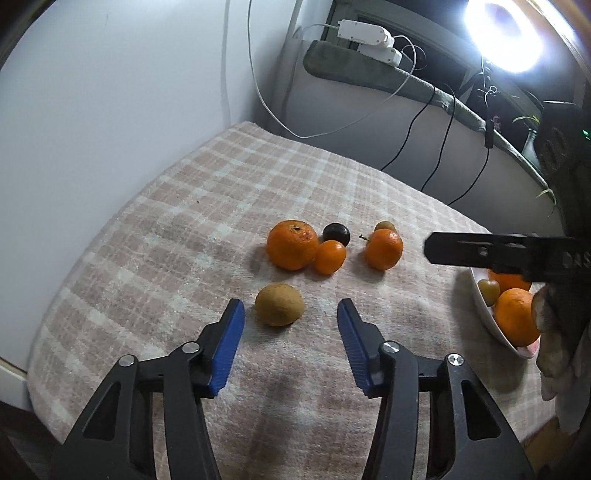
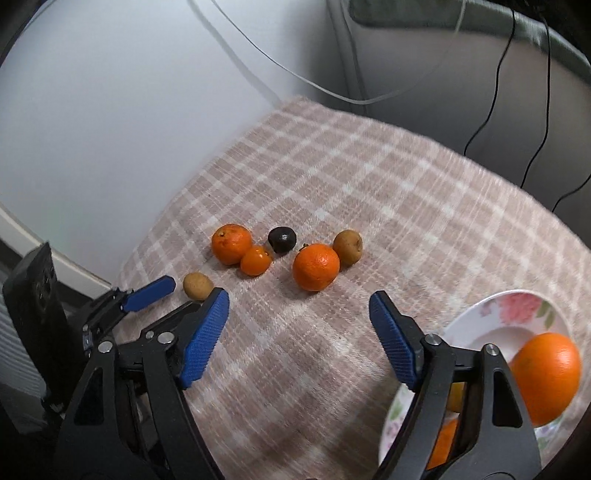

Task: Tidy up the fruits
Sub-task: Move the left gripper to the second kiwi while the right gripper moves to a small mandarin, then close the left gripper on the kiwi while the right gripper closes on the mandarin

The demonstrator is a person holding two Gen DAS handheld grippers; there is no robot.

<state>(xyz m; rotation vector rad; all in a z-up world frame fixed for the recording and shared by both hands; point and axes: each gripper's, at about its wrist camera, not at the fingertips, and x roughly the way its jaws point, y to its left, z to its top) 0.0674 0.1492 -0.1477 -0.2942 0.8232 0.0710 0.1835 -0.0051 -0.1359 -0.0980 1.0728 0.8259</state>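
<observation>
My left gripper (image 1: 291, 310) is open and empty, its blue pads on either side of a brown kiwi (image 1: 279, 304) on the checked cloth. Beyond it lie a large orange (image 1: 291, 244), a small tangerine (image 1: 330, 256), a dark plum (image 1: 336, 233), another orange (image 1: 383, 248) and a second brown fruit (image 1: 386, 226). My right gripper (image 2: 297, 301) is open and empty, above the cloth in front of the same group; the nearest orange (image 2: 316, 266) lies just beyond it. A floral plate (image 2: 517, 306) at the right holds an orange (image 2: 546, 376) and other fruit.
The pink checked cloth (image 1: 221, 192) covers the table, with a white wall on the left. The plate's rim (image 1: 480, 295) shows at the right in the left wrist view. Cables (image 1: 436, 147) hang behind. A bright lamp (image 1: 506, 33) shines at top right. A black phone (image 2: 37, 295) stands at the left.
</observation>
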